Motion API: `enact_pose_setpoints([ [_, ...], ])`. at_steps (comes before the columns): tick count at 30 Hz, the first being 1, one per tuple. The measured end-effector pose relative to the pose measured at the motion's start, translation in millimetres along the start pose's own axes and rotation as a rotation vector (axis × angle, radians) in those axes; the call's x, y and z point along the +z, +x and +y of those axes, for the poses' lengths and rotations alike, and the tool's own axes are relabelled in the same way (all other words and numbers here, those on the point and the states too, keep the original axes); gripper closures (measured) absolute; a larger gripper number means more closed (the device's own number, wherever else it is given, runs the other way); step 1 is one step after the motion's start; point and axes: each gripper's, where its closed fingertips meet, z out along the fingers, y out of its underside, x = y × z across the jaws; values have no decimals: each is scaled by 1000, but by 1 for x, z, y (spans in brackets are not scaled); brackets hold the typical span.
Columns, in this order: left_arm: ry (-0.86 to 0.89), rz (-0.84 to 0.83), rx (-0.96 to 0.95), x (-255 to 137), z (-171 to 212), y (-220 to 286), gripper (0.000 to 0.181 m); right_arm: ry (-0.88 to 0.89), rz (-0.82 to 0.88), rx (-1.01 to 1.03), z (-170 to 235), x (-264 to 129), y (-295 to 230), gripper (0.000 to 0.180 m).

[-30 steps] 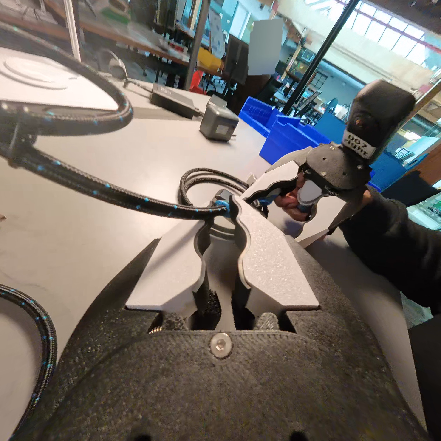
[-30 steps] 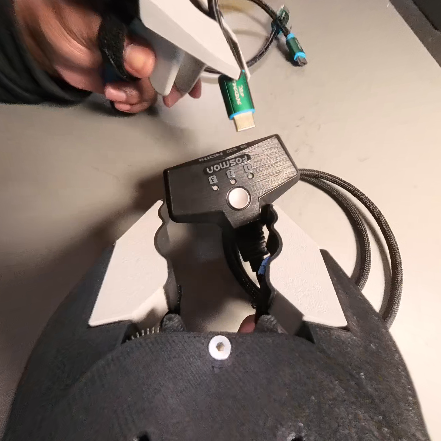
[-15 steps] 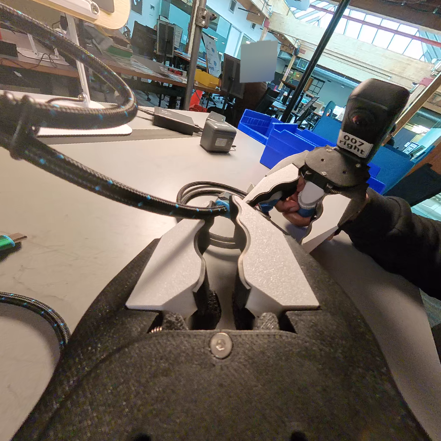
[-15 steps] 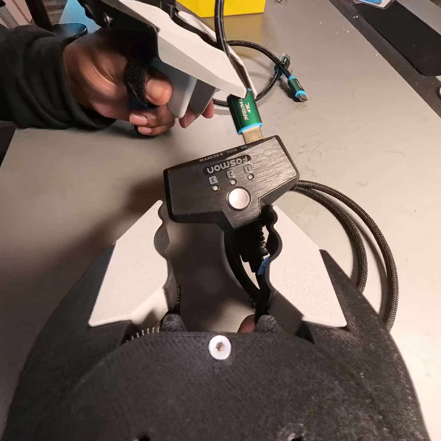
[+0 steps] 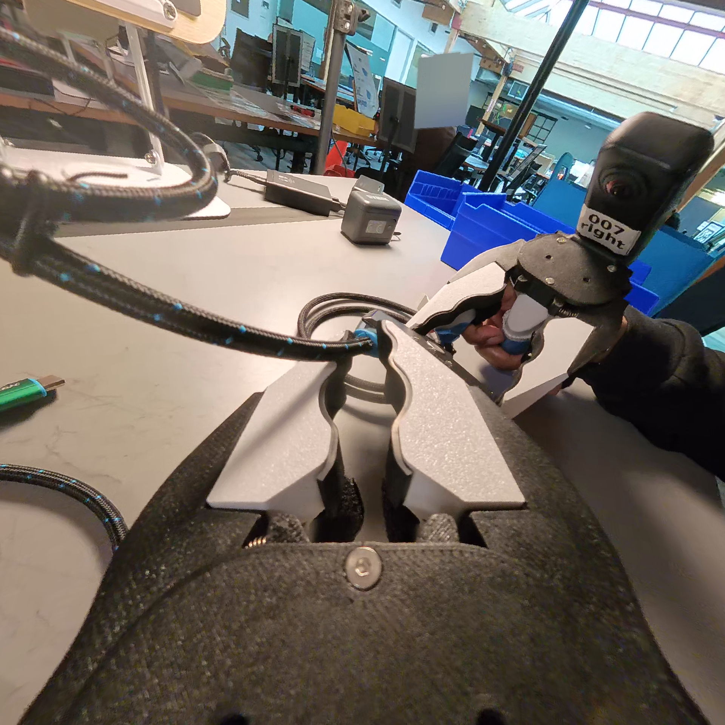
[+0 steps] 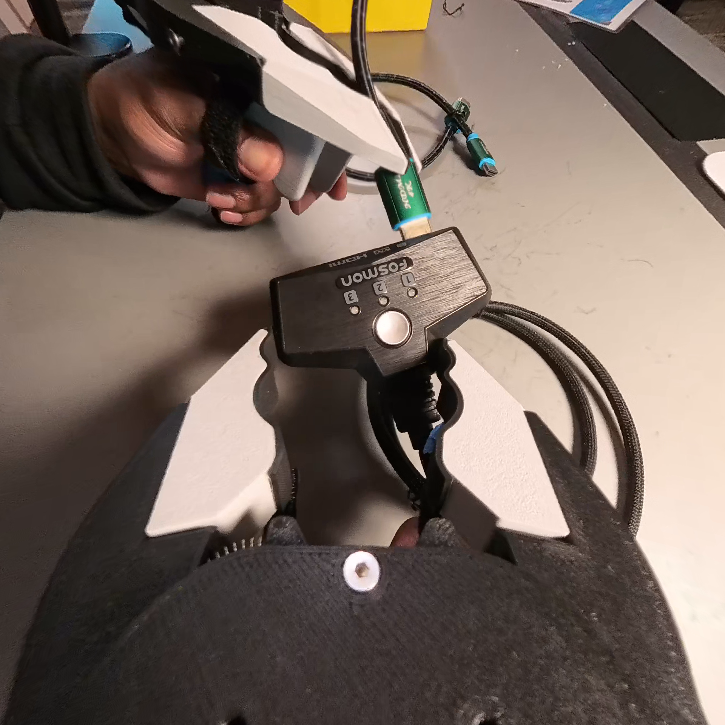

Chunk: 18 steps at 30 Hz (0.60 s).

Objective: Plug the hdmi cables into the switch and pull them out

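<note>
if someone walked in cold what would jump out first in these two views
The green HDMI plug, pinched in the left gripper, with its metal tip right at the far edge of the black switch; how deep it sits can't be told. The right gripper is clamped on the switch's near end. A second green plug lies loose on the grey table to the left.
</note>
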Motion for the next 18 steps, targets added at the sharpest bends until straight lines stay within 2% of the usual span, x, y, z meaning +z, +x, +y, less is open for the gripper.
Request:
enact_pose_setpoints([
  [7, 4, 9, -59, -1, 1, -1, 167, -6, 15, -35, 1, 2, -1, 96],
  [13, -21, 73, -196, 0, 7, 2, 166, -30, 33, -80, 6, 6, -1, 95],
  [18, -12, 8, -178, 1, 7, -4, 166, -21, 59, -41, 1, 9, 1, 96],
])
